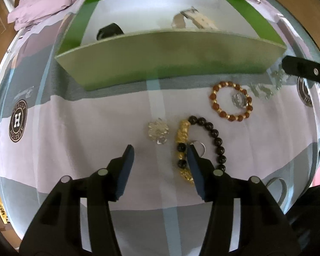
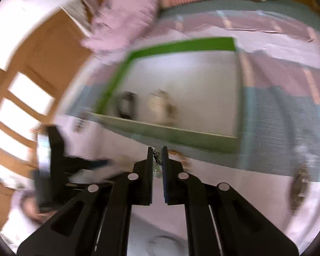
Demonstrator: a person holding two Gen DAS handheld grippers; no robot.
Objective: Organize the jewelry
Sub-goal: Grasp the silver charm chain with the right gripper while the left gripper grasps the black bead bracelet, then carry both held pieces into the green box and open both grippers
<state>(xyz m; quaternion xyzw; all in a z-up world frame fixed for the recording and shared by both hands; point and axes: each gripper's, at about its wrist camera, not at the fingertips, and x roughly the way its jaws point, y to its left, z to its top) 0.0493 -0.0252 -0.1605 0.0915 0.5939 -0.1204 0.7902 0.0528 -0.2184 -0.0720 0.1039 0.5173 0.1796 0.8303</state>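
The left tool (image 1: 160, 147) gapes wide above the bed sheet (image 1: 96, 128), beside a black-and-gold bead bracelet (image 1: 202, 145). The right tool (image 2: 157, 149) pinches a small clear crystal trinket (image 2: 156, 168) just short of the green box (image 2: 181, 44).

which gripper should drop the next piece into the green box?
Right. The right gripper is already pinched on a small clear pendant, facing the green box. The left gripper hangs open and empty over the black-and-gold bead bracelet.
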